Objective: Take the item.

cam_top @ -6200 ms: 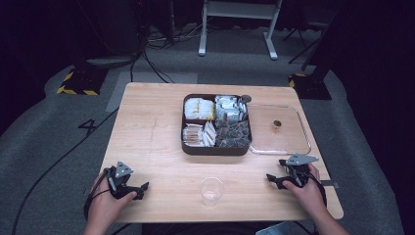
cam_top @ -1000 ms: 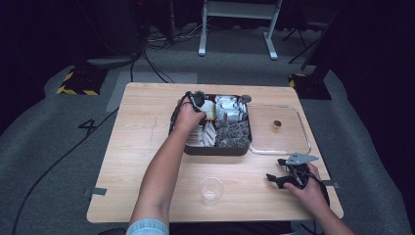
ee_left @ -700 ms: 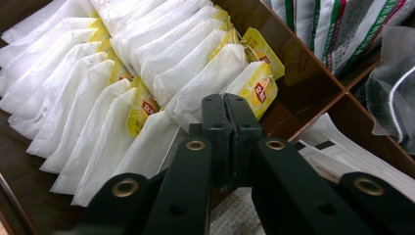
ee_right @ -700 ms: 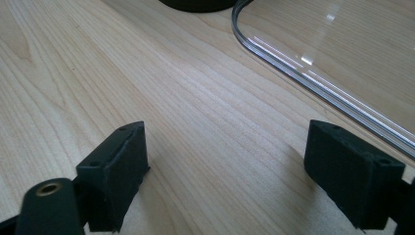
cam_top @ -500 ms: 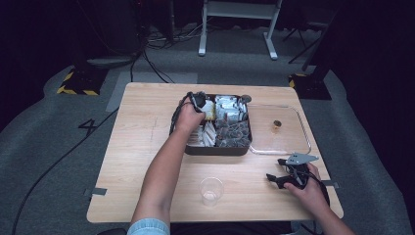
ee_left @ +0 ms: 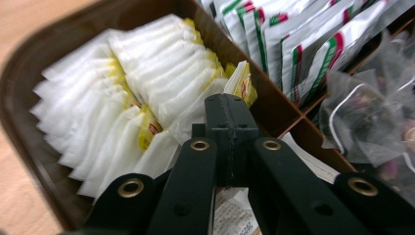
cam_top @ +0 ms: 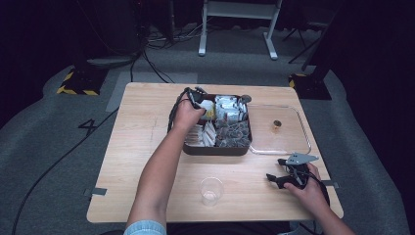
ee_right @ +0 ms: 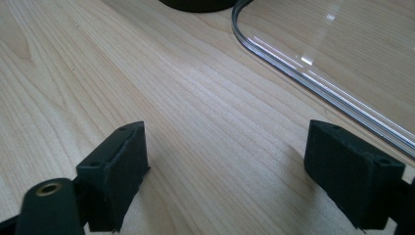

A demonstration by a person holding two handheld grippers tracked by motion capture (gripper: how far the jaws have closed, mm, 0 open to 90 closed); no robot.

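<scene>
A dark brown compartment tray [cam_top: 215,149] stands at the table's middle back. My left gripper [cam_top: 195,95] reaches into its far-left compartment, which holds a row of white and yellow packets [ee_left: 122,98]. In the left gripper view the jaws [ee_left: 230,105] are pressed together, and one white and yellow packet [ee_left: 242,83] stands up out of the row at their tips, seemingly pinched. My right gripper [cam_top: 274,180] rests on the table at the near right. Its jaws [ee_right: 225,171] stand wide apart over bare wood.
The neighbouring compartments hold green-and-red striped sachets [ee_left: 303,44] and clear bags of dried flowers [ee_left: 372,122]. A clear lid [cam_top: 281,147] with a small knob lies right of the tray, its rim [ee_right: 318,73] close ahead of my right gripper. A clear plastic cup [cam_top: 211,190] stands near the front edge.
Six seconds ago my left gripper rested at the table's near left; it is now in the tray. Over the last second it has barely shifted. The right gripper has stayed put.
</scene>
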